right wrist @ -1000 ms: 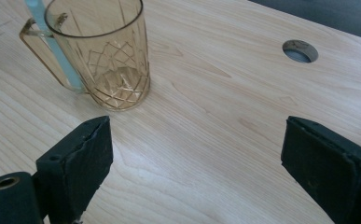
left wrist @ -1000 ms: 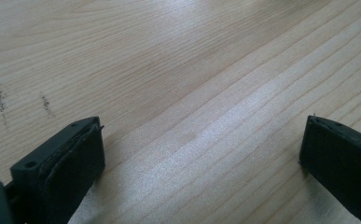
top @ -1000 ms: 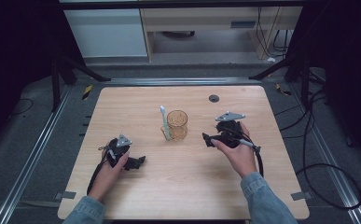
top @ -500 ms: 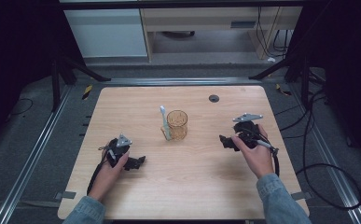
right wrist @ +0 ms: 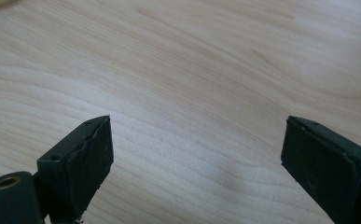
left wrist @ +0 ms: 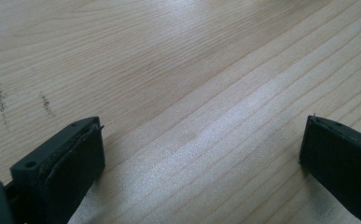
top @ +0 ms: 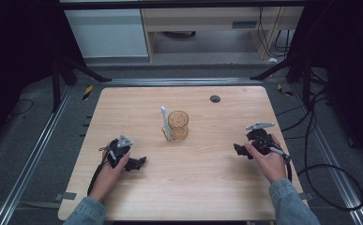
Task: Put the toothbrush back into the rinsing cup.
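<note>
The amber glass cup (top: pixel 178 125) with a white toothbrush (top: pixel 165 123) leaning on it stands mid-surface (top: pixel 216 187) in the high view. Both gripper views show bare wood between released jaws. Left gripper (top: pixel 134 163) and right gripper (top: pixel 239 150) rest well apart from the cup.

**Open jaws over bare wood**

The right gripper (right wrist: pixel 197 163) holds its two black jaws wide apart, at seven and four o'clock. Between them lies pale, grained wooden tabletop (right wrist: pixel 201 70). A tan sliver sits at eleven o'clock, too cropped to identify.
</note>
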Demonstrator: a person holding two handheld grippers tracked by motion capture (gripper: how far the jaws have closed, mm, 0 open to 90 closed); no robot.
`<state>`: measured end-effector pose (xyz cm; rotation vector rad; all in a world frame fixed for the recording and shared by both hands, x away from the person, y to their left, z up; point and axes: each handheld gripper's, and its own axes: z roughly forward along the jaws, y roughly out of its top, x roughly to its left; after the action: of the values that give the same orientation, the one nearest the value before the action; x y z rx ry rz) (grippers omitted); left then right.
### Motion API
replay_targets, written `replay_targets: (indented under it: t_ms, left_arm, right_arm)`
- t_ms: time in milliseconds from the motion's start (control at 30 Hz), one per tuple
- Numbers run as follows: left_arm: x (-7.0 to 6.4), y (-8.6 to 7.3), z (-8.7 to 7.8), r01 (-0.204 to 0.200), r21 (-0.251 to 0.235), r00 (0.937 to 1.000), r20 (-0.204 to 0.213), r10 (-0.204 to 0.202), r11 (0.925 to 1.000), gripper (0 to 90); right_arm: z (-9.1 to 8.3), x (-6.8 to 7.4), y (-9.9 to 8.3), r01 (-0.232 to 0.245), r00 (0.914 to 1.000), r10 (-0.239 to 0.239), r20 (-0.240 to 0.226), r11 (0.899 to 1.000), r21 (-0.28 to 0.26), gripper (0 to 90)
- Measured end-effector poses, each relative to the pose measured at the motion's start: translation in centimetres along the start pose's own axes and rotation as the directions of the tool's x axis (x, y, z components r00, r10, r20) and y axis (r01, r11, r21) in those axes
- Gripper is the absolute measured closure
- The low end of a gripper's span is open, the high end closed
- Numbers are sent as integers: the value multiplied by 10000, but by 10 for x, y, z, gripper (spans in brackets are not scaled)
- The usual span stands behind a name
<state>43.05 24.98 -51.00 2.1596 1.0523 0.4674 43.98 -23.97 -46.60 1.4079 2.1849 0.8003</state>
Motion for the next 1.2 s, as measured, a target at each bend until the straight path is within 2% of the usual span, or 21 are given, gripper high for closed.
replay_targets:
  t_ms: [133, 200, 333, 633, 1133, 1200]
  left_arm:
    - [0, 0, 0, -1, 1, 10000, -8, 1, 10000, 0]
    - [0, 0, 0, 0, 3, 10000, -3, 0, 10000, 0]
    - [0, 0, 0, -3, 16, 10000, -1, 3, 10000, 0]
    - [0, 0, 0, -1, 13, 10000, -5, 1, 10000, 0]
    - [0, 0, 0, 9, 12, 10000, -13, -9, 10000, 0]
    - [0, 0, 0, 7, 13, 10000, -13, -7, 10000, 0]
  right_arm:
    - [8, -7, -9, -192, 9998, 193, -53, 9993, 315, 104]
    - [12, -9, -12, -263, 9996, 261, 66, 9987, 437, 104]
    - [17, -16, -18, -500, 9987, 493, 162, 9978, 437, 106]
    - [27, -20, -23, -777, 9967, 772, 267, 9968, 205, 104]
    - [34, -14, -26, -939, 9950, 947, 327, 9952, -265, 50]
    - [34, -13, -30, -992, 9941, 1017, 380, 9931, -621, 42]
